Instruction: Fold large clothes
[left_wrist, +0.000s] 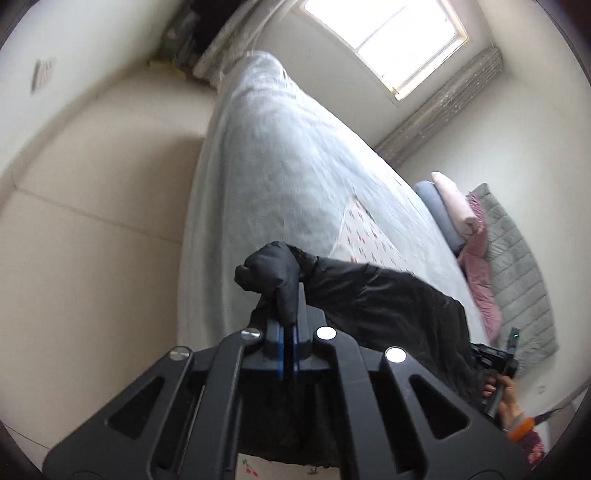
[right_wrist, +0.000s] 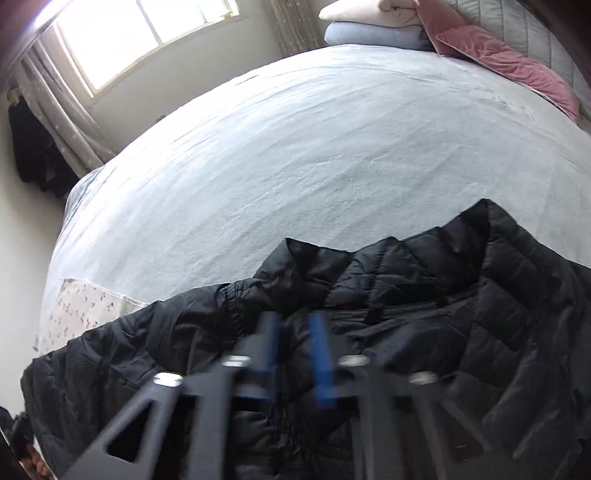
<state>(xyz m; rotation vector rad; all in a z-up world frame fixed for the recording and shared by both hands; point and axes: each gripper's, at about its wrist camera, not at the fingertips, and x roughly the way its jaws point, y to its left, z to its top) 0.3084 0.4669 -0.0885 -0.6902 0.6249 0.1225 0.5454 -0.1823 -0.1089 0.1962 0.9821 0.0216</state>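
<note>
Across the near edge of the bed, on its pale blue cover, I see the black puffer jacket lying rumpled, quilted panels up, one sleeve with an elastic cuff trailing toward the left of the right wrist view. My left gripper has its jaws pressed together on a bunched fold of that jacket, and the pinched fabric bulges out above the fingertips, raised clear of the bedding in the left wrist view. My right gripper sits low over the middle of the jacket with its jaws parted, a strip of black fabric showing between the blue pads; the frame is blurred there, and I cannot tell whether the pads touch the cloth. A patch of white floral-print sheet shows where the blue cover ends, just beside the jacket's sleeve. At the head of the bed, well apart from the jacket, a pink pillow rests on a blue pillow, with a dusty-rose quilt beside them against a grey padded headboard. A bright window with pale curtains stands beyond the bed.
</note>
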